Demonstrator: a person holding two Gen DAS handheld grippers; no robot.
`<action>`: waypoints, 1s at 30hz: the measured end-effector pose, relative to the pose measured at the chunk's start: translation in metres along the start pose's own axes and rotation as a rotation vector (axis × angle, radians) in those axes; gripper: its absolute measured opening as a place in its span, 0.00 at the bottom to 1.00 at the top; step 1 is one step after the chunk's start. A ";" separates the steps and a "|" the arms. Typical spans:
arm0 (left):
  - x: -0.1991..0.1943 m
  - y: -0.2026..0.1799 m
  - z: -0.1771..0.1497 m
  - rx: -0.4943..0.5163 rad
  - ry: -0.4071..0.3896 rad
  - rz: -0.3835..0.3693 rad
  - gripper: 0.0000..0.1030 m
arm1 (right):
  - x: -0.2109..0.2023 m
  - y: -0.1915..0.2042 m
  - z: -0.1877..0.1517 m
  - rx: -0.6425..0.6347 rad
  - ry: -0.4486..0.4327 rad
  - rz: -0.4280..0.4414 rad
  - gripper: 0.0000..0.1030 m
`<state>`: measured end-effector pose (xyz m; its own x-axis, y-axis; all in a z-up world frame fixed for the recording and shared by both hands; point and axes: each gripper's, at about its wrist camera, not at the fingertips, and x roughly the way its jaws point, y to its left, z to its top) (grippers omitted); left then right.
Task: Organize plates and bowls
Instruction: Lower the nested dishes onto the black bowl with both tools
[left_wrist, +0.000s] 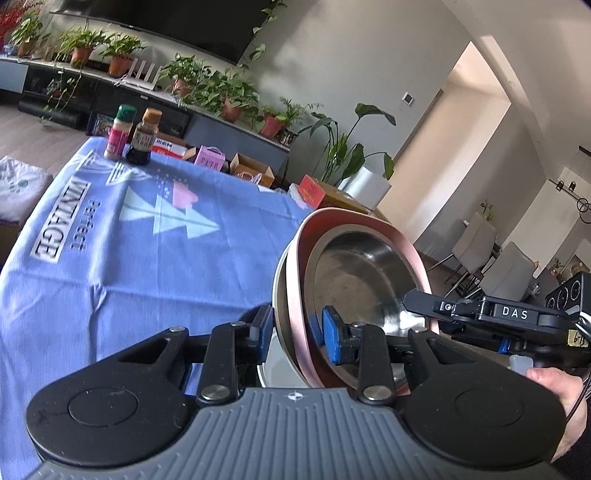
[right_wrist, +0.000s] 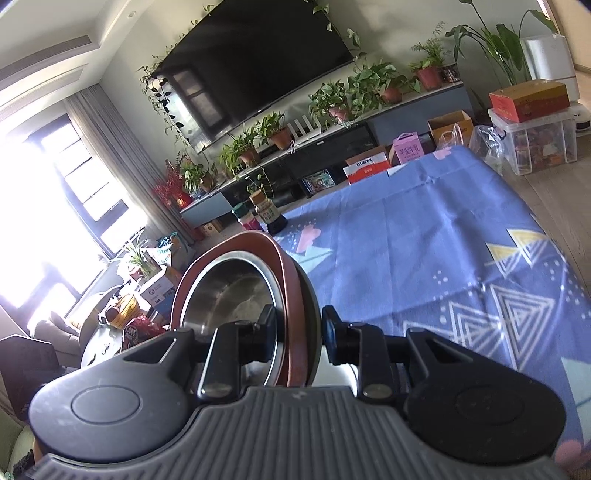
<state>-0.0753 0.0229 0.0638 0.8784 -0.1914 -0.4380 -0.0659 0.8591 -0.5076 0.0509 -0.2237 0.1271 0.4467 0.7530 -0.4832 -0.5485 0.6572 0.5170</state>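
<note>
Both my grippers are clamped on the same stack: a pink-rimmed plate (left_wrist: 373, 236) with a round stainless-steel bowl (left_wrist: 364, 273) nested in it, plus a paler dish edge behind the pink rim that I can't identify further. The stack is tilted steeply, nearly on edge, and held up off the blue printed tablecloth (left_wrist: 122, 229). My left gripper (left_wrist: 295, 328) has its blue pads on either side of the near rim, one finger behind the stack, one inside the steel bowl. My right gripper (right_wrist: 299, 328) grips the rim from the opposite side, one black finger inside the bowl, the other on the back of the stack. In the left view the right tool shows at the right edge, its tip reaching into the bowl, with my hand (left_wrist: 565, 406) behind it. Whether the bottom of the stack touches the cloth, I can't tell; my own tool bodies block it. Far end of the table: a pink bottle with green cap (left_wrist: 119, 132) and a dark sauce bottle with brown cap (left_wrist: 142, 137), just beside each other and well apart from the stack.
</note>
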 end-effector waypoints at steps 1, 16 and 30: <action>-0.001 0.000 -0.003 -0.002 0.003 0.002 0.26 | 0.000 -0.001 -0.002 0.004 0.005 -0.001 0.48; 0.001 0.001 -0.023 -0.025 0.045 0.017 0.26 | -0.004 -0.007 -0.030 0.032 0.056 -0.038 0.48; 0.016 0.008 -0.025 -0.047 0.074 0.028 0.26 | 0.007 -0.015 -0.034 0.049 0.089 -0.057 0.48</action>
<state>-0.0735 0.0150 0.0338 0.8384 -0.2040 -0.5054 -0.1136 0.8416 -0.5280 0.0383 -0.2292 0.0914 0.4106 0.7099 -0.5722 -0.4882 0.7012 0.5196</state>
